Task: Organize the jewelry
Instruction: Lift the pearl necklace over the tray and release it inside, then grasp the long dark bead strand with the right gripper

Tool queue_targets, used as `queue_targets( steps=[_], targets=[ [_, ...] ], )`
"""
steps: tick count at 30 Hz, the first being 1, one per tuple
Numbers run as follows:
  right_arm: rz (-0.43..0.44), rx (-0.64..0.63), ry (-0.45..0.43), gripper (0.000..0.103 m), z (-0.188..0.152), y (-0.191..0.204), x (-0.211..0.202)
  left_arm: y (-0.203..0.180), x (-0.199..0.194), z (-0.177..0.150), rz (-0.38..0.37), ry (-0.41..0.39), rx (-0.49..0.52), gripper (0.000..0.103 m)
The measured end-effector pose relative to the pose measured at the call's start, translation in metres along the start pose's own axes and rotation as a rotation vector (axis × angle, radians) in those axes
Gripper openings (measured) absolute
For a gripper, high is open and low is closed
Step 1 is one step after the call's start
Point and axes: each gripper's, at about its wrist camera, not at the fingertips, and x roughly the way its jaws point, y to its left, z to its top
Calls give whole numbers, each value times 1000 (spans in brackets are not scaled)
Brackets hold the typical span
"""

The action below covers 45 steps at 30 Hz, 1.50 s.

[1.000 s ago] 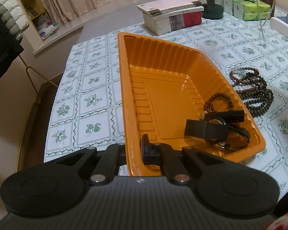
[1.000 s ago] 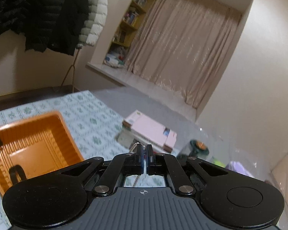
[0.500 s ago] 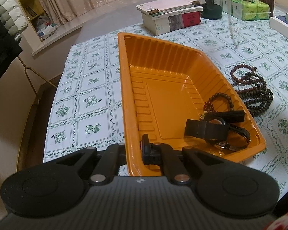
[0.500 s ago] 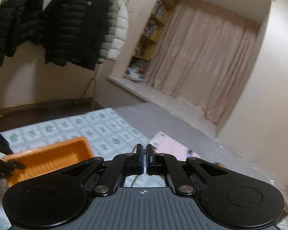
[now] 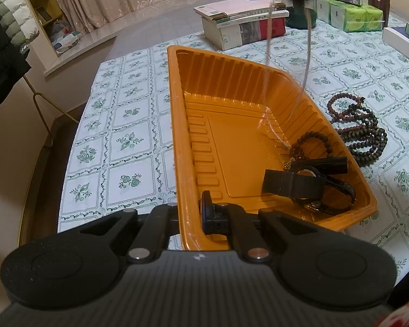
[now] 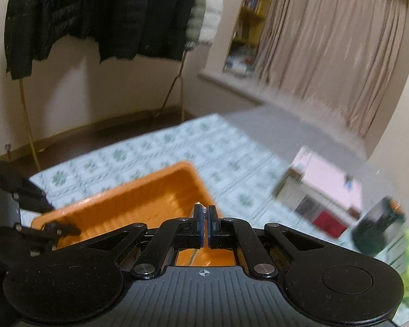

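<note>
The sorting looked partly done. The orange tray (image 5: pixel 231 87) on the tabletop (image 5: pixel 128 141) already held a small beaded bracelet (image 5: pixel 313 143), a black watch (image 5: pixel 300 184) with its strap, a second dark watch (image 5: pixel 330 204) half under it and a black tube-shaped piece (image 5: pixel 327 164), all gathered in the tray's near right corner; the rest of its floor was bare. A pile of long bead strings (image 5: pixel 362 128) lay on the tabletop just beside the tray's right wall, not yet moved, so that much was left.

The left tongs (image 5: pixel 192 218) were closed on the tray's near wall, one finger inside and one outside, steadying it. The right tongs (image 6: pixel 204 229) were closed too, above the tray. In the left view a thin pale chain (image 5: pixel 286 87) hung from them as two blurred strands, its lower end dipping into the tray near the bracelet; in the right view the chain itself was too fine to make out between the pads. By the look of it, the chain was about to be laid in, after which the bead strings would want fetching.

Books (image 5: pixel 242 24), a dark jar (image 6: pixel 376 229) and tissue packs (image 5: pixel 351 13) stood at the tabletop's far edge, apart from the work.
</note>
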Motion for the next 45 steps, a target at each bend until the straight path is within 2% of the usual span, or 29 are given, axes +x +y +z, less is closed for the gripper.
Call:
queue_targets(
  steps=[6, 13, 16, 20, 27, 30, 32, 35, 39, 41, 45],
  targets=[
    [79, 86, 88, 2, -18, 0, 27, 0, 0, 0, 0, 0, 0, 4],
    [148, 180, 85, 2, -25, -13, 28, 0, 0, 0, 2, 0, 1, 4],
    [127, 237, 58, 6, -30, -25, 19, 0, 1, 0, 4, -1, 1, 4],
    [80, 343, 31, 27, -51, -51, -2, -1, 1, 0, 7, -2, 2, 4],
    [-58, 557, 20, 30, -117, -104, -45, 0, 0, 0, 7, -2, -3, 4],
    [-71, 690, 30, 31, -153, -120, -57, 0, 0, 0, 9, -2, -11, 4],
    [-93, 729, 50, 31, -172, -122, -59, 0, -1, -1, 11, -2, -13, 4],
    [-109, 750, 93, 32, -197, -116, -56, -1, -1, 0, 13, -1, -12, 4],
    [-81, 762, 135, 32, -214, -99, -44, -1, 0, -1, 15, 4, -15, 4],
    [-77, 703, 156, 32, -217, -88, -36, -1, 0, -1, 16, 5, -15, 4],
    [-138, 514, 197, 32, -218, -67, -22, -1, 0, -1, 16, 6, -14, 4]
  ],
)
